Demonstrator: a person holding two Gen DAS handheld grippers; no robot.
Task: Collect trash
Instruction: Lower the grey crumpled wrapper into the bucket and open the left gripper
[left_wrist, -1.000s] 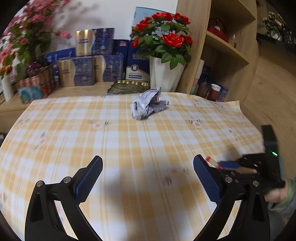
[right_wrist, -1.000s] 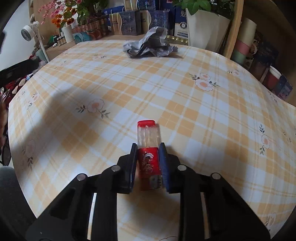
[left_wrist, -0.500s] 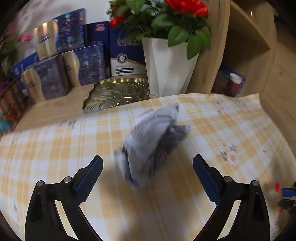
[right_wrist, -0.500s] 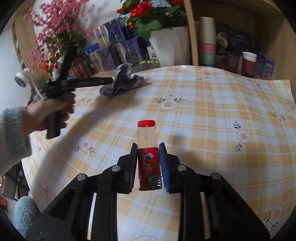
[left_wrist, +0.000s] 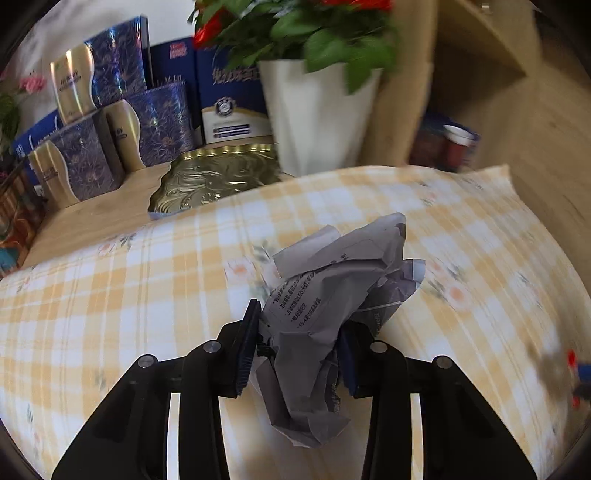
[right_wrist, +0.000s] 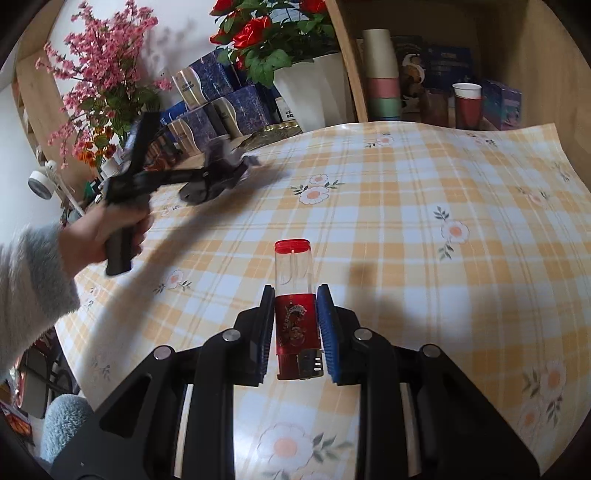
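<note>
Left gripper (left_wrist: 297, 341): black linkage arms, silver pivot screws, blue ribbed pads (left_wrist: 245, 360). Right gripper (right_wrist: 295, 328): same black frame, silver screws, blue pads (right_wrist: 327, 328). Left hand (right_wrist: 107, 230): bare skin, fuzzy grey-blue sleeve (right_wrist: 33, 288).

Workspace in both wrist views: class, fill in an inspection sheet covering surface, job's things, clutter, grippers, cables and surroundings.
Surface: checked floral tablecloth.
Job's things: crumpled paper; red lighter.
Clutter: gold tray beyond the cloth's edge.
Grippers: left gripper shut on crumpled paper; right gripper shut on red lighter.
Cables: nothing seen.
Surroundings: white vase of red roses, blue boxes, shelf with cups.
</note>
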